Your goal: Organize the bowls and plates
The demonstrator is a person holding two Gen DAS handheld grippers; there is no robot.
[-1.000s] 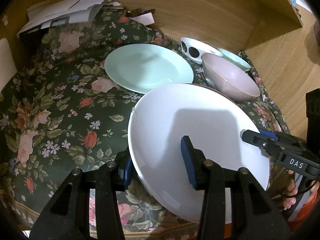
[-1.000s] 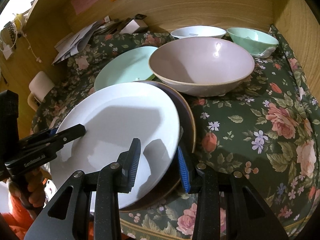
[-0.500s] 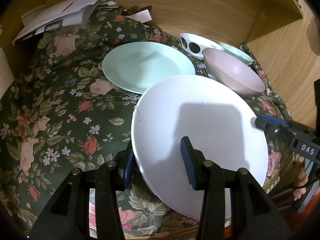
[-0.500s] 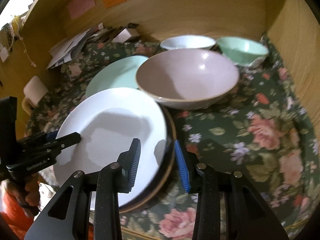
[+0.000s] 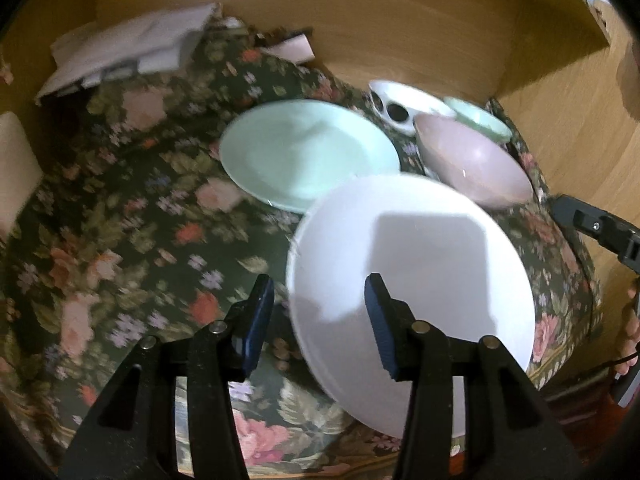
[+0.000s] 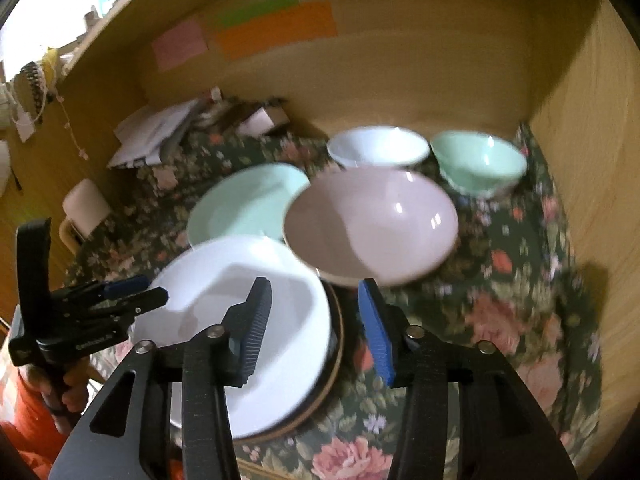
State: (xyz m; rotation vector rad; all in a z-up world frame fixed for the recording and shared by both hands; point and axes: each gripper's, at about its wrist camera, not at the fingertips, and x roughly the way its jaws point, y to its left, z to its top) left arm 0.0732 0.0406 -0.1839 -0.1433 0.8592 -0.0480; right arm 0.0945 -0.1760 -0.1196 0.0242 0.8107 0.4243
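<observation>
**What the two wrist views leave unclear**

Both views are smeared by motion blur, so the floral cloth (image 5: pixel 132 216) shows its pattern only as soft blotches. The white plate (image 6: pixel 240 320) covers nearly all of a darker plate (image 6: pixel 338 344) beneath it; only a brown rim sliver shows. In the left wrist view the white plate (image 5: pixel 412 280) hides that darker plate entirely, and whether the left hand-held gripper (image 5: pixel 320 316) touches the plate cannot be told. The pink bowl (image 6: pixel 372 220) hides part of the mint plate (image 6: pixel 248 204). The paper stack (image 5: pixel 128 48) is too blurred to read.
</observation>
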